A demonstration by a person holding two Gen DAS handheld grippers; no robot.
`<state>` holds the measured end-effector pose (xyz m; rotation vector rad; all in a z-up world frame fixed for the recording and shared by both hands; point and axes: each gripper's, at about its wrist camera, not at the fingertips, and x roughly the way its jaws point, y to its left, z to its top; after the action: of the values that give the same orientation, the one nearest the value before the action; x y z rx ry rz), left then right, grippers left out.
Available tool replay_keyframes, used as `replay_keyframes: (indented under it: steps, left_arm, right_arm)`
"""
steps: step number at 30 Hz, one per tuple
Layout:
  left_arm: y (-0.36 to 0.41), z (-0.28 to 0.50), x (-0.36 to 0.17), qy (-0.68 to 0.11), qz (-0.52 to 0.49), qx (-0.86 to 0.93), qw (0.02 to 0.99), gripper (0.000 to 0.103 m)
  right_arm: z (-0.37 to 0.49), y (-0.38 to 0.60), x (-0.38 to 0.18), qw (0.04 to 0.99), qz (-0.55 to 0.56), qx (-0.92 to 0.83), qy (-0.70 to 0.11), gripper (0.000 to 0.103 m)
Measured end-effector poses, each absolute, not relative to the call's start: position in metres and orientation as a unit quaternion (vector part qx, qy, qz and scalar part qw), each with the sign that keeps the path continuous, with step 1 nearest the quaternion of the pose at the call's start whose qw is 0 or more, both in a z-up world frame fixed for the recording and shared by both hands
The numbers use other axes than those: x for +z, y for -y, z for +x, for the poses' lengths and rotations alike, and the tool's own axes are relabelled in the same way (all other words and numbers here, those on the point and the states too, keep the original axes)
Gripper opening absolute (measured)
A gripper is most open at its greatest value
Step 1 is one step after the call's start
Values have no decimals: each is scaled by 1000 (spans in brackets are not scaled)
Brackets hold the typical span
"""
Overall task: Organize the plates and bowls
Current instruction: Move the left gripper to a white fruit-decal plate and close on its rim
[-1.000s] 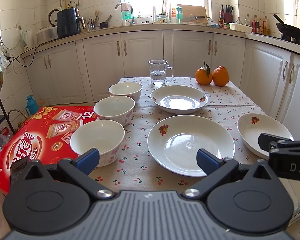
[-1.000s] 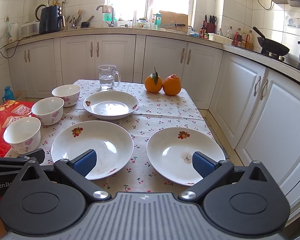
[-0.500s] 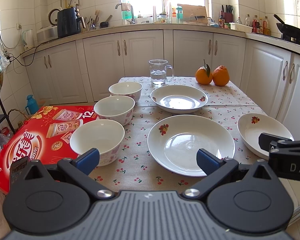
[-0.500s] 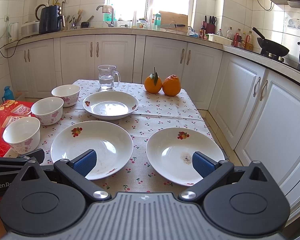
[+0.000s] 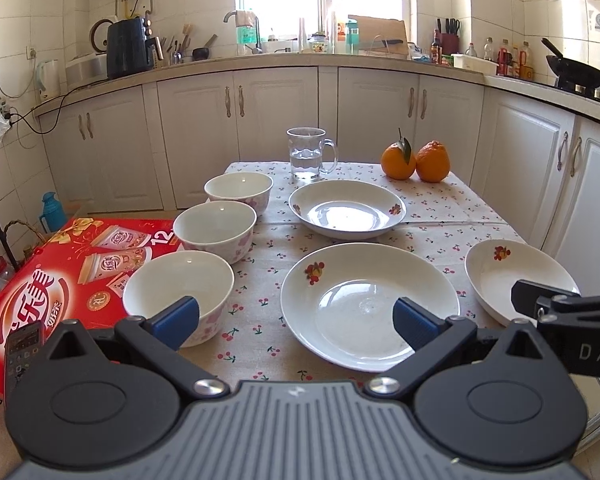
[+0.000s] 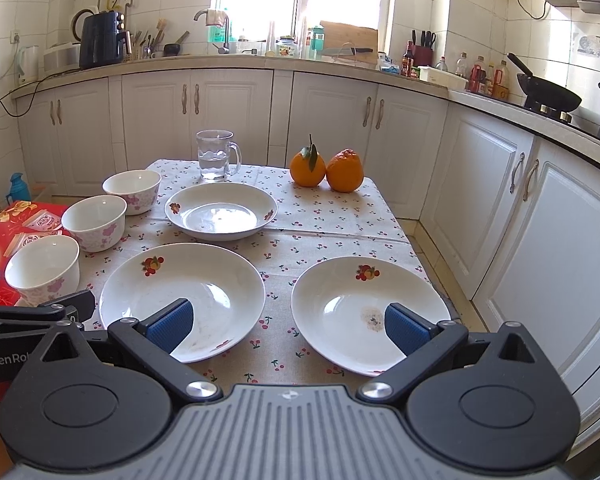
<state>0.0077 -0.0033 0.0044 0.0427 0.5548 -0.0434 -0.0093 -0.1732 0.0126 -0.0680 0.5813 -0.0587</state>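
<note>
Three white plates with fruit prints lie on the cherry-print tablecloth: a far plate, a near middle plate and a near right plate. Three white bowls with pink flowers stand in a row on the left: far bowl, middle bowl, near bowl. My left gripper hangs open at the table's near edge, between near bowl and middle plate. My right gripper is open between the two near plates. Both hold nothing.
A glass mug of water and two oranges stand at the table's far end. A red carton lies left of the table. White cabinets run close along the right side.
</note>
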Motion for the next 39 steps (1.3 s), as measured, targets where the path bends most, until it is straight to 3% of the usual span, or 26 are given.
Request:
replay_keyframes:
  steps: [16,31,36,39]
  left_arm:
    - [68,84,22,-293,97,-159,938,102]
    - [179,176,-36,-374,183,-326,849,102]
    - [198,193,-57,-409,197,-345,821,96]
    - [201,201,-66,-431,196,-355,806,86]
  right_arm:
    - [9,244,8,963,-82,18,-255,103]
    - [44,324,-88,932,-36,75,-352,103]
    - [56,334,-102,926,-32,98,-363,103]
    - [59,339,-106,924,-34,112,-364,98]
